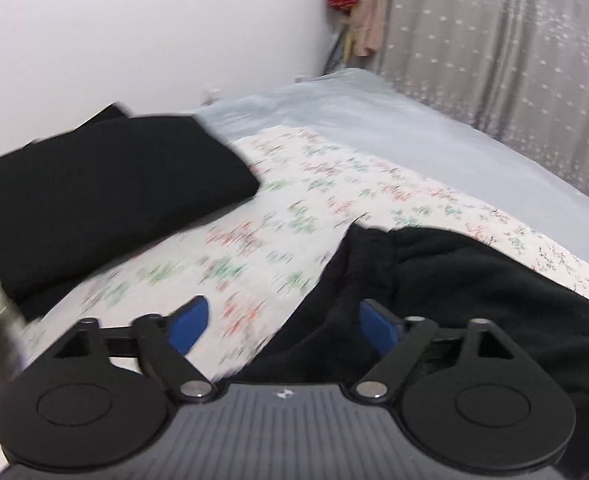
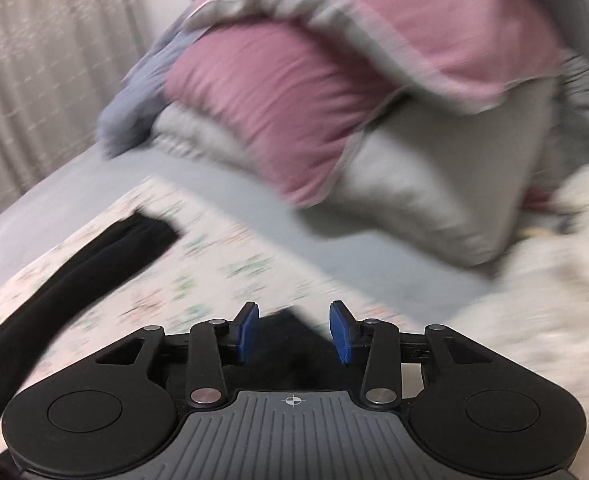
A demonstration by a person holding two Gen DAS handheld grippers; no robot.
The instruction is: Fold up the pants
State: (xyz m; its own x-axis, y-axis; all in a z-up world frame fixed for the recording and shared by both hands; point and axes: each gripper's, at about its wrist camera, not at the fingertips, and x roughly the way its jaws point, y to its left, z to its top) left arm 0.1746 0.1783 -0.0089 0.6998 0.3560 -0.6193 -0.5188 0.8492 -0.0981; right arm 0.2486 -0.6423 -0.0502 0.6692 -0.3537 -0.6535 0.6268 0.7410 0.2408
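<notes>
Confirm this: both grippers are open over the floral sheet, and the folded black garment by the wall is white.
One thing is wrong: the folded garment by the wall is black, not white, as the left wrist view shows. The rest holds: the left gripper and right gripper are both open over the floral sheet.

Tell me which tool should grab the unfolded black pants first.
Right, probably: the right tool has black pants fabric between its open fingers. The left tool is open, mostly over floral sheet.
</notes>
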